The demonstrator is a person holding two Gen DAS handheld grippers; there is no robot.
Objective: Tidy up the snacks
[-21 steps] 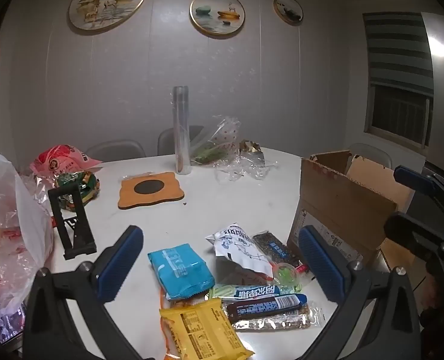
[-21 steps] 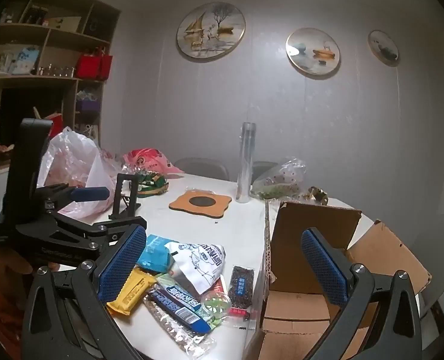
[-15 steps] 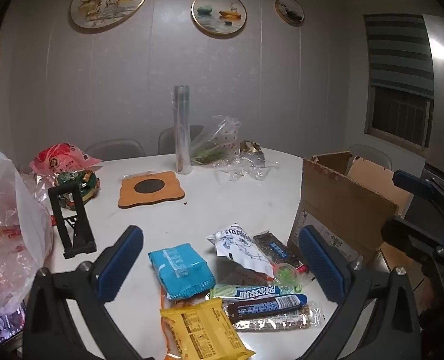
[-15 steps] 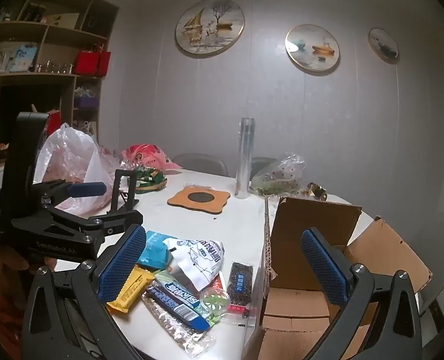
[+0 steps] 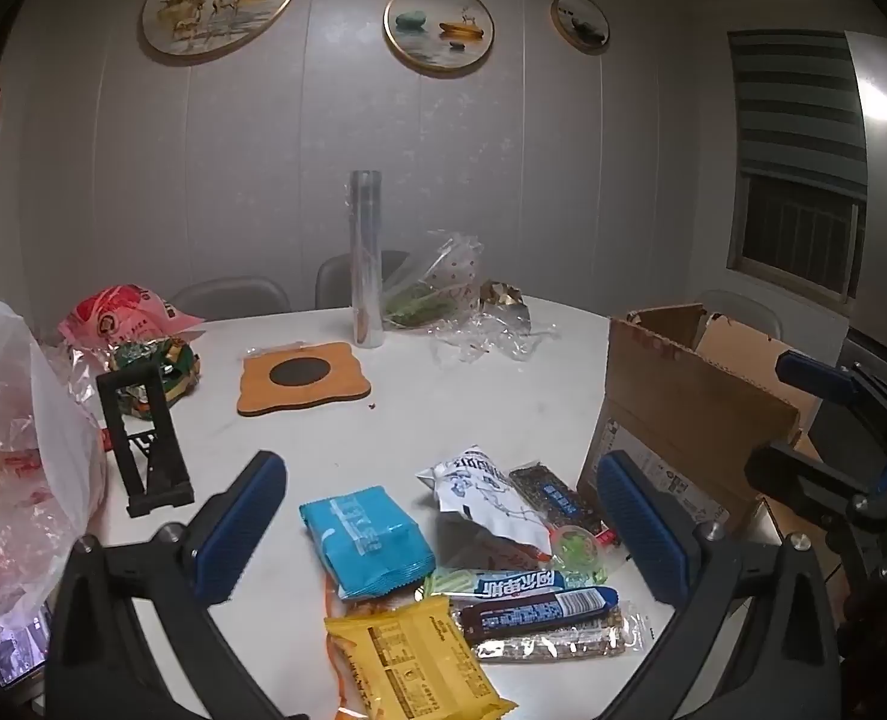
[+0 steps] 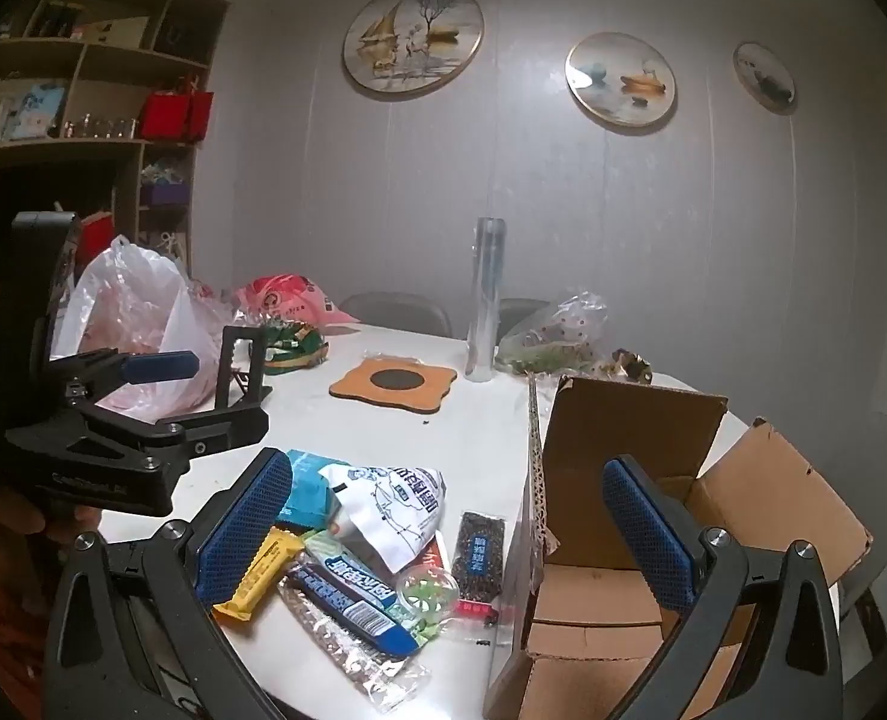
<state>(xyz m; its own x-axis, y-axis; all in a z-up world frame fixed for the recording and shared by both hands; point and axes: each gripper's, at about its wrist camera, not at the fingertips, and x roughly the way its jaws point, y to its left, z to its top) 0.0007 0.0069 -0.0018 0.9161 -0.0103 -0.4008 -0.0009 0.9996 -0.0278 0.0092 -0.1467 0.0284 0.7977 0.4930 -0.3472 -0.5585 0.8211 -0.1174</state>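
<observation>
state: left hand-held gripper point(image 5: 437, 534) and right hand-held gripper point(image 6: 443, 531) both spread, empty | where: snacks point(image 5: 473, 564) piled on table point(image 5: 473, 396) near edge, left of cardboard box point(image 6: 653, 528) | risk: overlapping slick wrappers may slip or drag neighbours off table

- White Chinese characters are seen on the blue-and-green bar point(image 5: 506, 583) just ahead of the left tool's fingers; only "阿尔卑斯" is made out, tentatively.
- A barcode is shown on the dark bar point(image 5: 536, 607) beside it; its digits are too small to be read.
- Blue Chinese lettering is printed on the white bag point(image 6: 392, 507) ahead of the right tool; it cannot be deciphered.
- Small print on the yellow packet point(image 5: 416, 657) is illegible.
</observation>
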